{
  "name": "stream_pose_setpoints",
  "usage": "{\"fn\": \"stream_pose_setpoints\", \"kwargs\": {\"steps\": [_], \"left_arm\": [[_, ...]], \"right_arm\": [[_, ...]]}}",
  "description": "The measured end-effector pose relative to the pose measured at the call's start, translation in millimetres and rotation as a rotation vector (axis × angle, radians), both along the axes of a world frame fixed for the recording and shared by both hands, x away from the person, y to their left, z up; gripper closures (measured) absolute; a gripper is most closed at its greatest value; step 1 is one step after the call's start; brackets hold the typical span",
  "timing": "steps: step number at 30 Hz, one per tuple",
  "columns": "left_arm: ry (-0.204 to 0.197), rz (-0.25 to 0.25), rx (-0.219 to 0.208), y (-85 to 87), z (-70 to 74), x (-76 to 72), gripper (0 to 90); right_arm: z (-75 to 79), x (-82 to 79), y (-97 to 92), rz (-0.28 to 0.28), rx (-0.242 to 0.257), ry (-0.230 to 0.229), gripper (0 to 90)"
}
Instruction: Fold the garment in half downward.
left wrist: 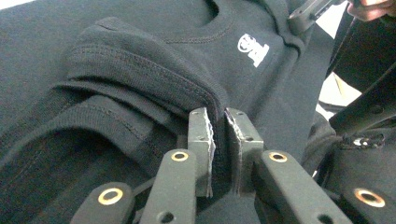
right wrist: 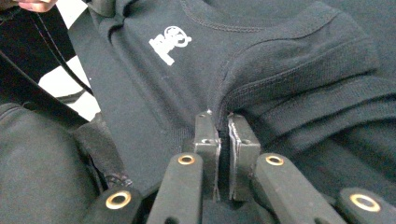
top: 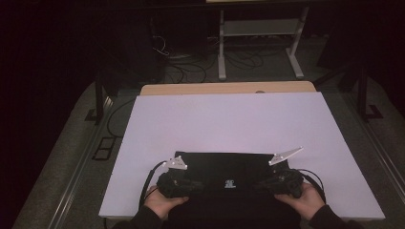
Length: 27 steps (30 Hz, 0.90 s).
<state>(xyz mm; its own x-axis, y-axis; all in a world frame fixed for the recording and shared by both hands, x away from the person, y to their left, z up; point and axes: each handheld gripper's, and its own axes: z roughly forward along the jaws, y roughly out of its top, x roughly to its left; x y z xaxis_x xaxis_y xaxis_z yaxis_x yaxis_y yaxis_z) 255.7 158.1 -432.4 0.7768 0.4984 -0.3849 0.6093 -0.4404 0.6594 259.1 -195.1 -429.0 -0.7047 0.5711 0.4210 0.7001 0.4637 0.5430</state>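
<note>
A black sweatshirt (top: 224, 164) with a small white logo (top: 229, 183) lies folded at the near edge of the white board (top: 229, 119). My left gripper (top: 192, 184) is at its left side and my right gripper (top: 265, 183) at its right, each held in a hand. In the left gripper view the left gripper (left wrist: 219, 123) is shut on a thick folded edge of the sweatshirt (left wrist: 140, 70), with fabric pinched between the pads. In the right gripper view the right gripper (right wrist: 220, 123) is shut on a ribbed fold of the sweatshirt (right wrist: 289, 70). The logo (right wrist: 169, 43) lies beyond the jaws.
The white board covers a wooden table whose far edge (top: 224, 88) shows behind it. A white metal shelf frame (top: 260, 28) and loose cables (top: 191, 71) are on the dark floor beyond. The far half of the board is bare.
</note>
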Motion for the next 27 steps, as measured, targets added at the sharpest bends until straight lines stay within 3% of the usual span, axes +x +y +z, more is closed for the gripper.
{"fn": "stream_pose_setpoints", "kwargs": {"steps": [6,11,19,27], "left_arm": [[0.0,-0.013,0.004,1.4,0.6,-2.5,74.6],[-0.018,-0.017,-0.003,3.7,3.5,-4.1,68.1],[-0.044,0.0,-0.008,8.3,10.8,-4.8,46.6],[-0.063,0.021,-0.026,19.0,16.6,-1.2,37.2]], "right_arm": [[1.4,-2.5,-2.3,-0.006,-0.001,0.001,77.5],[8.0,-5.3,-6.5,-0.023,0.01,-0.026,73.1],[15.8,-9.9,-14.4,-0.055,0.019,-0.057,64.4],[21.3,-7.7,-23.7,-0.092,0.03,-0.079,45.1]]}}
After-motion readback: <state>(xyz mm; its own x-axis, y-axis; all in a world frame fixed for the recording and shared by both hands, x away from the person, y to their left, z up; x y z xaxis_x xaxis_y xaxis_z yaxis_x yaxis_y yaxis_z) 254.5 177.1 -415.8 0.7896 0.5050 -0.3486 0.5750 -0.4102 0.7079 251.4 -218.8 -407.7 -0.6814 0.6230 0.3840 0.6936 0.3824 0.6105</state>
